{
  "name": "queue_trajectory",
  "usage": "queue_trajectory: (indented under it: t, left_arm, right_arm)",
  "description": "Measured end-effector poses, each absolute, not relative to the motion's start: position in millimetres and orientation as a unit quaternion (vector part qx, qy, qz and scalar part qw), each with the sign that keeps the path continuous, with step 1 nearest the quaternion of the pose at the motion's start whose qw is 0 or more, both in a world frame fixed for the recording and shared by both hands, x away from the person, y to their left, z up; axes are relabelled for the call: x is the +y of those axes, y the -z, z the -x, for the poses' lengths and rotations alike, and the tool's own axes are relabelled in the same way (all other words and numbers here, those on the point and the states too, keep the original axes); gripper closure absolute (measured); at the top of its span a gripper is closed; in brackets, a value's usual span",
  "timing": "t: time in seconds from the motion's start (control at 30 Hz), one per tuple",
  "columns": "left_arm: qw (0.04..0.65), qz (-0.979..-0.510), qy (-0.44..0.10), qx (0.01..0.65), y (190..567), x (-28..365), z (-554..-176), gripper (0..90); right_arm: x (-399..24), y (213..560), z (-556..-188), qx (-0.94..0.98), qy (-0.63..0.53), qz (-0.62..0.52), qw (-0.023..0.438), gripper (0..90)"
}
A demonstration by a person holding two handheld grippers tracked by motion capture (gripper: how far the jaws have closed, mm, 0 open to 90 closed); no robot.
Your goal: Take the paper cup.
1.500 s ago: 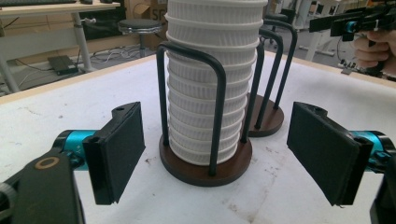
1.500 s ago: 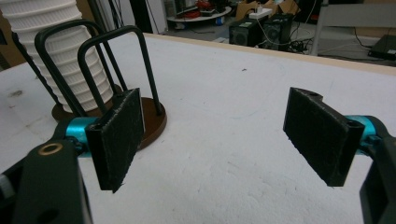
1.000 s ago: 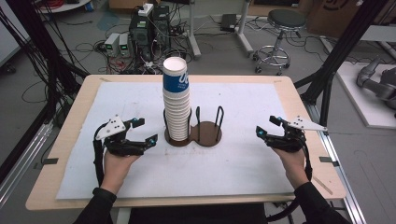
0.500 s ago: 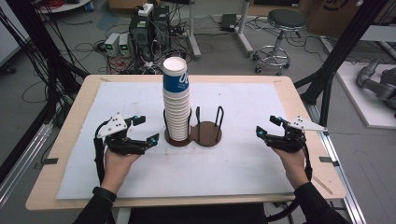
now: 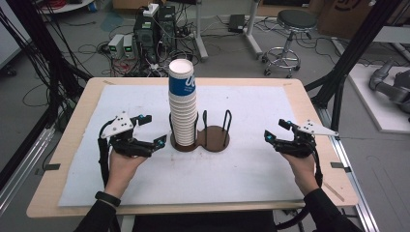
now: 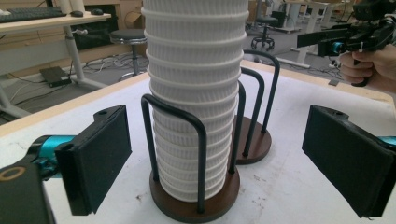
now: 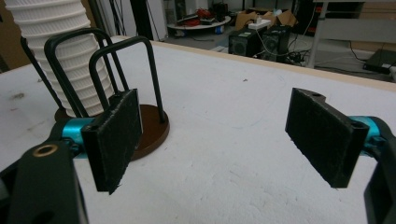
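Note:
A tall stack of white ribbed paper cups (image 5: pixel 183 108), its top cup banded blue, stands in the left ring of a brown two-ring holder (image 5: pixel 214 138) with black wire loops. The right ring holds nothing. My left gripper (image 5: pixel 154 129) lies on the mat just left of the stack. Its jaws have just been opening and stand wide and open; in the left gripper view (image 6: pixel 224 144) the stack (image 6: pixel 196 93) rises ahead of the pads (image 6: pixel 100 154), untouched. My right gripper (image 5: pixel 275 129) rests to the right of the holder. It is open, its jaws have just been opening, and nothing is between its pads (image 7: pixel 116 135).
A white mat (image 5: pixel 241 169) covers the wooden table (image 5: pixel 309 101). Black frame posts (image 5: pixel 348 58) flank the table. On the floor behind it are computers (image 5: pixel 154 24), cables and a stool (image 5: pixel 295 21). The right hand and its gripper (image 6: pixel 359 39) show far off in the left gripper view.
The left gripper's jaws have spread wider apart. The right gripper's jaws have opened slightly. Both hands stay where they were and the cup stack has not moved.

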State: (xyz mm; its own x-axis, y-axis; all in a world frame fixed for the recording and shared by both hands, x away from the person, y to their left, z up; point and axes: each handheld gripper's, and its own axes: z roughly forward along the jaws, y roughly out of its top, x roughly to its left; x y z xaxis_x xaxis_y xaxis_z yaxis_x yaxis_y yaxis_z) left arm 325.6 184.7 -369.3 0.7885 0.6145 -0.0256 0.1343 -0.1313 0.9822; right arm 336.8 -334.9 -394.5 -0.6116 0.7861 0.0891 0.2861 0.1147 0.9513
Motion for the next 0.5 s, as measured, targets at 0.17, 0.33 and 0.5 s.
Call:
queue_trajectory:
  t: [0.17,0.33,0.5]
  left_arm:
    - [0.622,-0.713,-0.187,0.262,363.8,186.2,-328.9,7.7]
    - [0.63,-0.708,-0.184,0.261,358.3,184.2,-332.3,7.7]
    - [0.629,-0.711,-0.19,0.251,352.2,174.6,-337.8,7.6]
  right_arm:
    - [-333.5,394.1,-336.8,0.709,-0.551,-0.377,0.226,16.6]
    - [-332.2,393.5,-337.0,0.709,-0.555,-0.371,0.227,16.7]
    - [-330.6,393.1,-336.3,0.709,-0.558,-0.366,0.228,16.6]
